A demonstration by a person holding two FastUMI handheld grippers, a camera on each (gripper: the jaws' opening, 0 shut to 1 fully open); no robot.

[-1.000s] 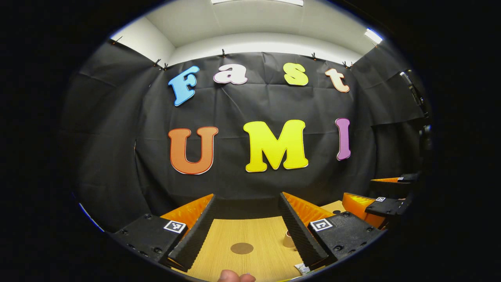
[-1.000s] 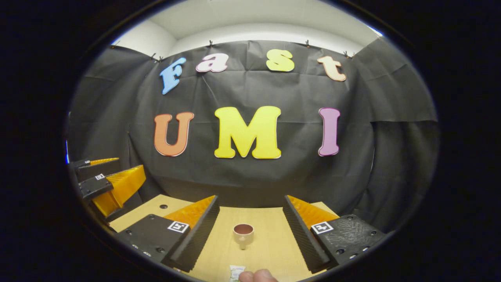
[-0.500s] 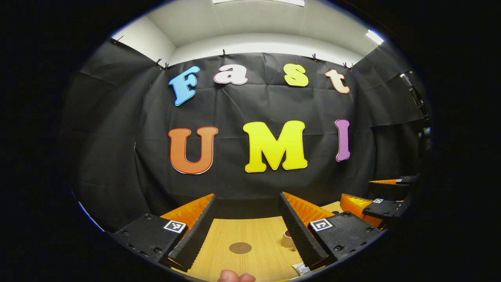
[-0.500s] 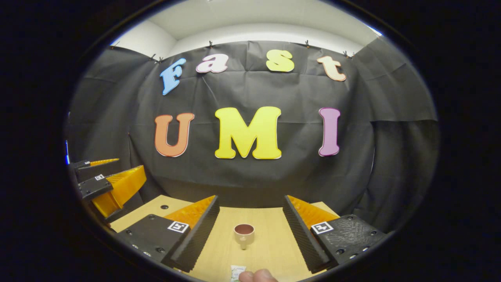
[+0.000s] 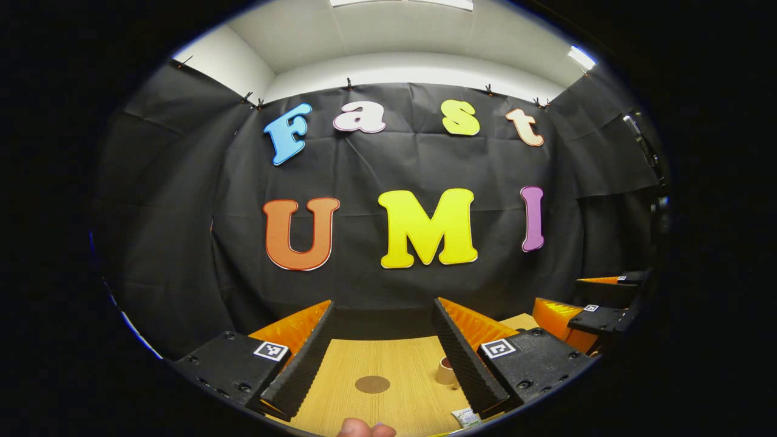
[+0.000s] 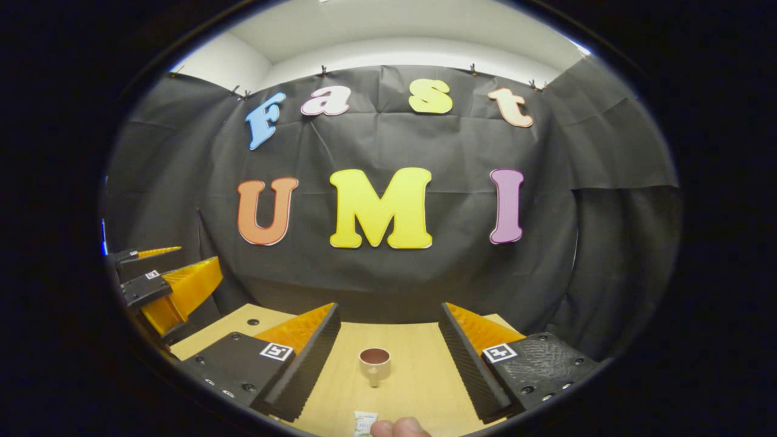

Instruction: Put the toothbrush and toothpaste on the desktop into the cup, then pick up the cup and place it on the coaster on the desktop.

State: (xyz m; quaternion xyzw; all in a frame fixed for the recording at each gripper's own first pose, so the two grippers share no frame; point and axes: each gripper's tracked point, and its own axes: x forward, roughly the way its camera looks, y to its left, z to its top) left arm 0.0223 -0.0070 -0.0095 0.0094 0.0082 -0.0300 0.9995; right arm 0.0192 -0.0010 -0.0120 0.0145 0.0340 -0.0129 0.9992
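Note:
A small beige cup (image 6: pixel 374 364) with a dark inside stands upright on the wooden desktop (image 6: pixel 413 376), its handle toward me, between the spread fingers of my right gripper (image 6: pixel 388 315), which is open and held above the desk. The end of a white toothpaste tube (image 6: pixel 364 423) pokes in at the bottom edge. In the left gripper view a round brown coaster (image 5: pixel 372 384) lies flat on the desktop between the fingers of my open left gripper (image 5: pixel 382 303). The cup (image 5: pixel 445 371) sits to its right, half hidden by a finger, and the toothpaste (image 5: pixel 466 416) lies nearer.
A fingertip of the person (image 6: pixel 400 428) shows at the bottom of both views. The other gripper (image 5: pixel 598 309) hovers at the right of the left gripper view, and at the left of the right gripper view. The black cloth wall closes the desk's far edge.
Almost nothing has moved. The right gripper's view has drifted slightly, so the cup sits a touch lower and left. Both grippers stay open.

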